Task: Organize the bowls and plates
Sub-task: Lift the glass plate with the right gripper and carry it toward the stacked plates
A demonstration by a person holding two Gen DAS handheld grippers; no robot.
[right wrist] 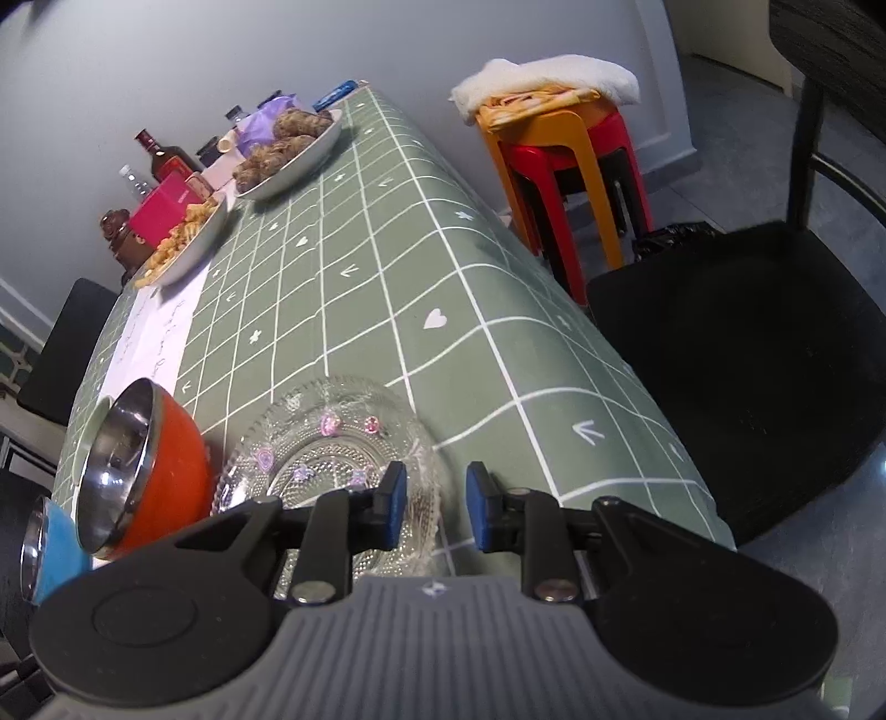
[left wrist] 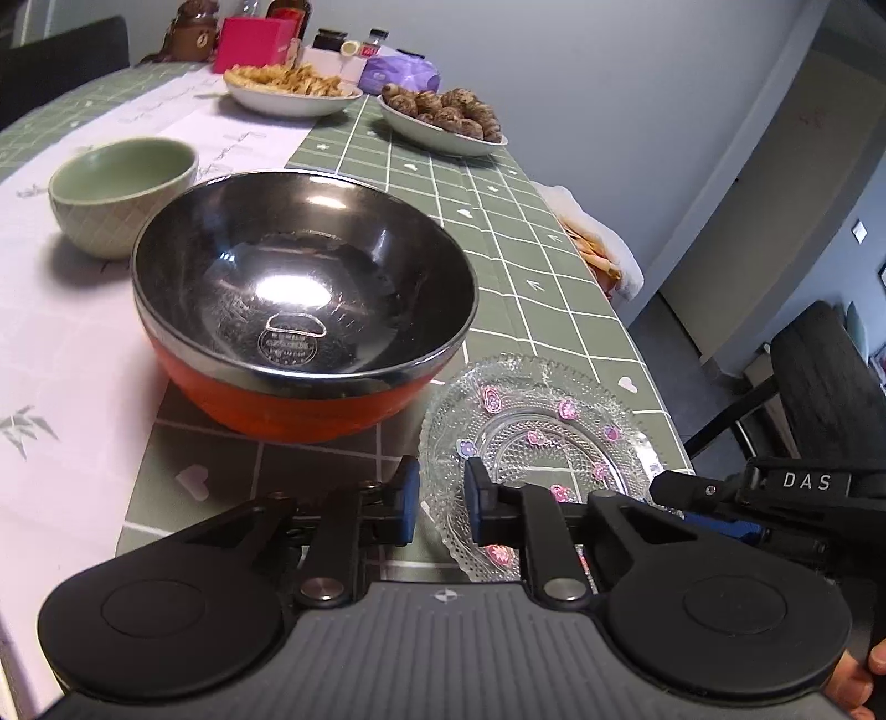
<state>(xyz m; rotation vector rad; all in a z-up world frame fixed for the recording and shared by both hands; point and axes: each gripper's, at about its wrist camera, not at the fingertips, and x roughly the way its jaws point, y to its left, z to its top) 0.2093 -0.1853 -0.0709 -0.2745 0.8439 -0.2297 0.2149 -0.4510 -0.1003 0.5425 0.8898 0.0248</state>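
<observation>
Crockery sits unsorted on the table point(right wrist: 387, 288): orange bowl point(left wrist: 299, 404), green bowl point(left wrist: 119, 194) and glass plate point(left wrist: 531, 432) lie apart, unstacked, while both left gripper point(left wrist: 441, 498) and right gripper point(right wrist: 432, 507) hover part-open, holding nothing

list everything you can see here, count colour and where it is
orange bowl: 1, orange outside, steel inside, near end of table, empty
glass plate: 1, clear with pink and purple flowers, right of the orange bowl, at the table edge
green bowl: 1, pale green, behind the orange bowl on the white runner
blue bowl: 1, blue with steel rim, left of the orange bowl
food dishes: 2, white, far end, one with pale fried pieces, one with brown lumps
pink box: 1, far end
bottles and jars: several, far end by the wall
table: 1, green grid cloth
stools: stacked, orange and red, white cloth on top
chair: 1, black, right of table
left gripper: black with blue fingers, open at the plate's near rim
right gripper: same, open at the plate
</observation>
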